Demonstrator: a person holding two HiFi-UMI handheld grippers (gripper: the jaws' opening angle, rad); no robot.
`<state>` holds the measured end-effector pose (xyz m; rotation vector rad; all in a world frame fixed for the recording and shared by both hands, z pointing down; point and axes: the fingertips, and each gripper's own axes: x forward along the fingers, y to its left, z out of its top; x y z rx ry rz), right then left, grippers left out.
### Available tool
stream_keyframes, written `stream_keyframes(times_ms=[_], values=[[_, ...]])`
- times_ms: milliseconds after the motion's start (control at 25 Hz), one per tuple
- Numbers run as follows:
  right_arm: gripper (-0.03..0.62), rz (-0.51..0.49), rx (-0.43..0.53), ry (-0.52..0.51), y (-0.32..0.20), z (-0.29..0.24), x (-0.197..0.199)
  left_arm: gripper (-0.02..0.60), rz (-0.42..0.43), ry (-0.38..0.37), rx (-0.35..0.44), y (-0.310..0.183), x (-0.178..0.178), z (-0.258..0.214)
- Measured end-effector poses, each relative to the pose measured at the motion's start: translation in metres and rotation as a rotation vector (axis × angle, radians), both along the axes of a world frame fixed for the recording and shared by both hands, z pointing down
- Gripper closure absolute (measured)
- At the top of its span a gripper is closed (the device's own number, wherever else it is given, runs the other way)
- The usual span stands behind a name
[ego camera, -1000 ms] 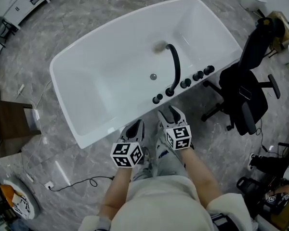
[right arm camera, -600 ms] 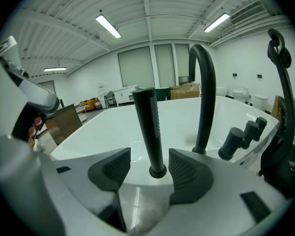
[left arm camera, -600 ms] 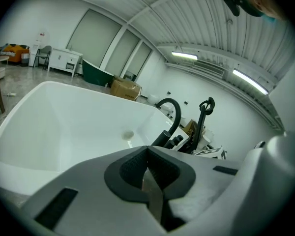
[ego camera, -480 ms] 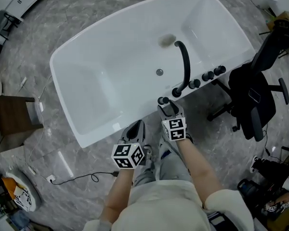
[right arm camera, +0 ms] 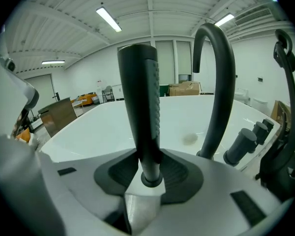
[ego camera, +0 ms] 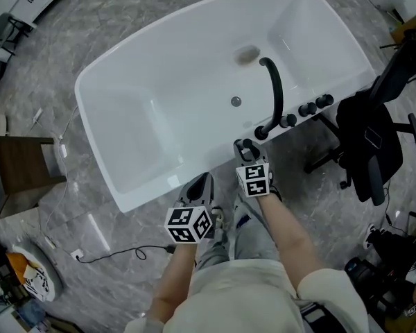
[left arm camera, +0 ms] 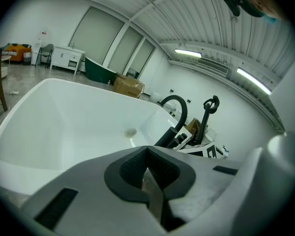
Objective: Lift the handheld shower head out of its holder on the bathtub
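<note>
The handheld shower head (right arm camera: 142,112) is a black ribbed stick standing upright in its holder on the white bathtub's near rim (ego camera: 173,182). In the head view it shows as a small dark stub (ego camera: 241,144) left of the arched black faucet (ego camera: 276,96). My right gripper (ego camera: 246,151) has just been closing; its pads now hug the handle's lower end (right arm camera: 150,171). My left gripper (ego camera: 200,182) hangs short of the rim, shut with nothing in it (left arm camera: 147,154).
Several black knobs (ego camera: 306,108) line the rim right of the faucet. A black office chair (ego camera: 374,144) stands close on the right. A wooden side table (ego camera: 21,179) and a floor cable (ego camera: 118,255) lie to the left.
My right gripper has dropped and gone forward to the tub rim, and its jaws now sit around the shower handle. The left gripper sank a little.
</note>
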<state>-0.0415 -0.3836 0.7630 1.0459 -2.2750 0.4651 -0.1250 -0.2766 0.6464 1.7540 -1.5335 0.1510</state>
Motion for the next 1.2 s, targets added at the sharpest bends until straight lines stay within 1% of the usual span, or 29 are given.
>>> stream_keyframes(times_ms=[120, 280, 840, 1200], values=[[0.451, -0.007, -0.021, 0.018, 0.005, -0.004, -0.003, 0.561, 0.008, -0.003, -0.005, 0.005, -0.003, -0.001], [0.453, -0.005, -0.009, 0.017, 0.008, -0.013, -0.004, 0.561, 0.009, 0.001, -0.002, 0.010, -0.004, -0.006], [0.453, 0.021, 0.091, -0.009, 0.025, -0.074, -0.002, 0.561, 0.004, 0.016, 0.039, 0.039, -0.006, -0.032], [0.453, 0.036, 0.158, -0.037, 0.046, -0.119, 0.011, 0.561, 0.007, 0.020, 0.074, 0.057, -0.004, -0.054]])
